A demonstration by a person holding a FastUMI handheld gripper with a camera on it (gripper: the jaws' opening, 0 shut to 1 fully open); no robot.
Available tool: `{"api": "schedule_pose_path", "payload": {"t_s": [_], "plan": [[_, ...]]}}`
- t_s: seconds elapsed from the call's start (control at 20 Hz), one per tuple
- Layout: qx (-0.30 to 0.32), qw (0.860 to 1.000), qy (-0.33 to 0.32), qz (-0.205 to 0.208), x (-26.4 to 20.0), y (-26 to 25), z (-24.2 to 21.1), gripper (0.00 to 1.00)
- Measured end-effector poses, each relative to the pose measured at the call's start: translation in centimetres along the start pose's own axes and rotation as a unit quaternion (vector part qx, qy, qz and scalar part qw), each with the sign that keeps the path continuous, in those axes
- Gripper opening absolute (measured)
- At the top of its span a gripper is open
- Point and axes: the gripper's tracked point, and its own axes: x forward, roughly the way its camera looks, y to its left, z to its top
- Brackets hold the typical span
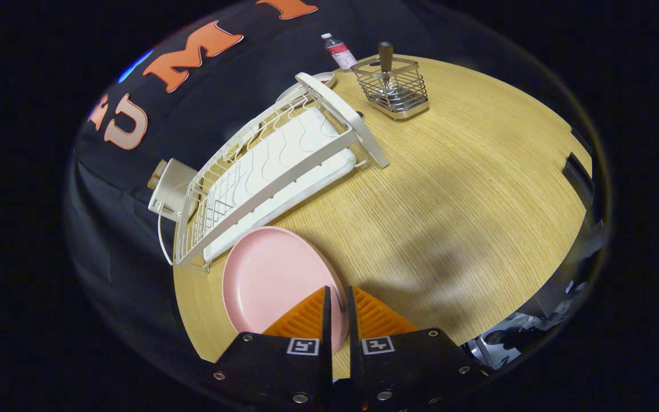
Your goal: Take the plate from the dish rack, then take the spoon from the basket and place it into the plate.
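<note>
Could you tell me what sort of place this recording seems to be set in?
Likely a staged kitchen-style booth: a wooden table holding a white dish rack and a wire basket, with black cloth behind. The gripper is shut on the pink plate.

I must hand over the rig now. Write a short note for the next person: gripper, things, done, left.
Gripper: shut on the rim of the pink plate, one finger on each side.
Plate: out of the dish rack, held over the wooden table just in front of the rack.
Spoon: standing in the wire basket, far beyond the fingers.
Done: plate taken.
Left: set the plate down, fetch the spoon, put it in the plate.
</note>
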Motion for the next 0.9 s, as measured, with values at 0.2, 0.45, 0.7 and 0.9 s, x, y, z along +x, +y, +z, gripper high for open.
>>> {"api": "schedule_pose_path", "payload": {"t_s": [0.2, 0.45, 0.7, 0.9], "plan": [[0.005, 0.999, -0.042, 0.006, -1.6, -0.8, 3.9, 0.21], [-0.038, 0.989, -0.137, -0.041, -5.8, -4.9, 11.9, 0.30], [-0.104, 0.965, -0.229, -0.071, -9.0, -5.6, 19.2, 0.48], [-0.138, 0.947, -0.280, -0.080, -9.4, -5.0, 23.0, 0.66]]}}
